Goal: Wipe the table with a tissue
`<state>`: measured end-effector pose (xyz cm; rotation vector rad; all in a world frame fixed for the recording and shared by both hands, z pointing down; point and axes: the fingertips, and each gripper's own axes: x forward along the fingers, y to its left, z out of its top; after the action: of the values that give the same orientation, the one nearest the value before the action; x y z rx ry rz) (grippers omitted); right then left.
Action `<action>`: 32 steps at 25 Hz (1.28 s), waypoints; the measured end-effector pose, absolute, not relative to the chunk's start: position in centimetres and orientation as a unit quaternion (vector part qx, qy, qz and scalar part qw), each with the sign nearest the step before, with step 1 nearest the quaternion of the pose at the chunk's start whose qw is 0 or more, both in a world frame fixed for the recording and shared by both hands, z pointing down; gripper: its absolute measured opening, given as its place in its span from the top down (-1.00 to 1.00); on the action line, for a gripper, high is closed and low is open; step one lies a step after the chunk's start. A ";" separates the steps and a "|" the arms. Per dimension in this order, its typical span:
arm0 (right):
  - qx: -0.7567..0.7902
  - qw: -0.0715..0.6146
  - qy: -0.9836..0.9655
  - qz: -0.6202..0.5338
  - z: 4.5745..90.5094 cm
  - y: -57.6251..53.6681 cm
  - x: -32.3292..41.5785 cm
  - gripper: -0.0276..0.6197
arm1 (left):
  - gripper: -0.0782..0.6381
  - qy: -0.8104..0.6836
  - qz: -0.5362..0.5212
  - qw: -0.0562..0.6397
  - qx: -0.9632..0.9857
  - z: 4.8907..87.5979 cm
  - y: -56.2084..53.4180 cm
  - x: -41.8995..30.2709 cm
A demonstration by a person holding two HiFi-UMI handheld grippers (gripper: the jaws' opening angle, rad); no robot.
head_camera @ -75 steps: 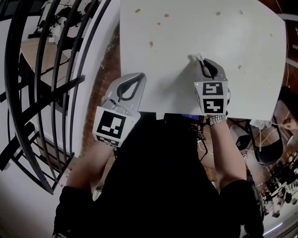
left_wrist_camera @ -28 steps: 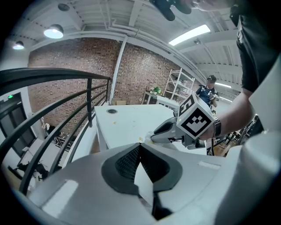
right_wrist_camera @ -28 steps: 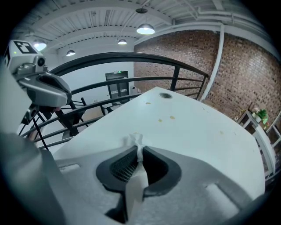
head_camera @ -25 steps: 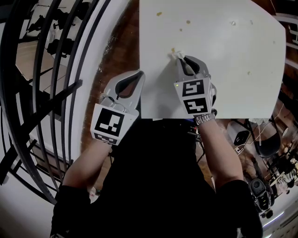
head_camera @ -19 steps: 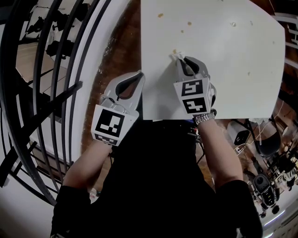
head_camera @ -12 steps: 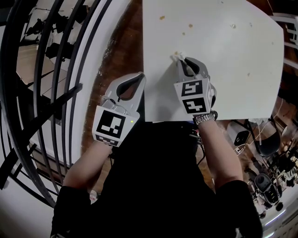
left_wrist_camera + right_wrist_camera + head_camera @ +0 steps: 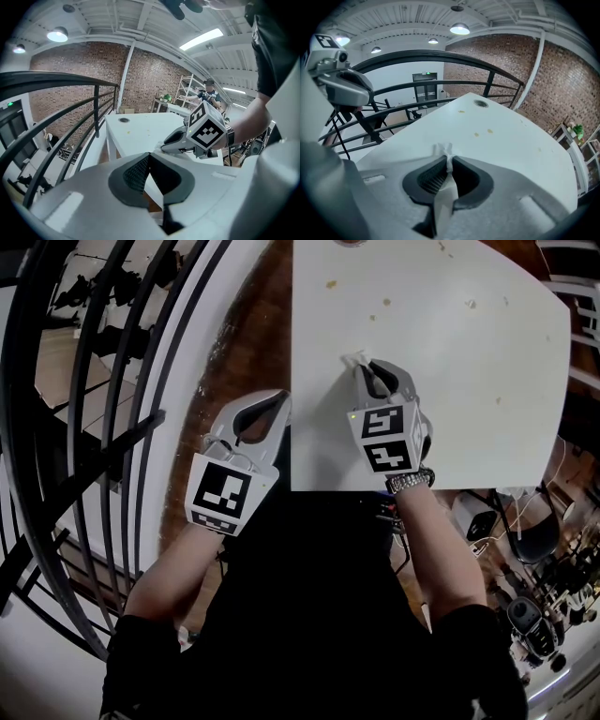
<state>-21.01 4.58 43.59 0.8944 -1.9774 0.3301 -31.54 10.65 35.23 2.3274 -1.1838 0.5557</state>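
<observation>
Nearest the head camera is the person's black top [image 7: 319, 596], with both forearms reaching forward and a metal wristwatch [image 7: 409, 481] on the right wrist. The left claw [image 7: 283, 395] hangs off the near left corner of the white rectangular surface [image 7: 469, 381], just beside its left edge and over the brown floor [image 7: 234, 352]. In its own view the left claw [image 7: 150, 154] has its jaws pressed together with nothing between them.

The right claw [image 7: 362, 363] lies low over the surface, near the left edge and in the near half. Its own view shows the right claw [image 7: 449, 158] clamped on a white tissue [image 7: 443, 201], a thin strip running up between the jaws. A small crumpled tuft of that tissue [image 7: 353, 359] pokes out past the tips and touches the surface [image 7: 497, 122].

Beyond the tuft, several small yellow-brown spots [image 7: 386, 303] dot the far half, well apart from one another. A round hole [image 7: 480, 103] sits close to the far edge.

A black curved metal railing [image 7: 112, 381] runs along the left side, and a red brick wall [image 7: 562, 84] rises behind.
</observation>
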 end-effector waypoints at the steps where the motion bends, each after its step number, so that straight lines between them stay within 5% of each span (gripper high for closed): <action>1: 0.360 0.456 -0.802 0.134 43.6 4.6 -21.0 0.83 | 0.75 -0.432 0.202 0.233 0.847 35.2 10.5 -31.5; 32: 0.326 0.436 -0.827 0.142 43.6 3.2 -22.8 0.83 | 0.75 -0.432 0.215 0.232 0.844 35.4 8.8 -29.4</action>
<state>-22.78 3.20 43.56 0.8102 -2.0571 0.3538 -29.35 8.84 35.39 2.3206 -1.1885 0.5910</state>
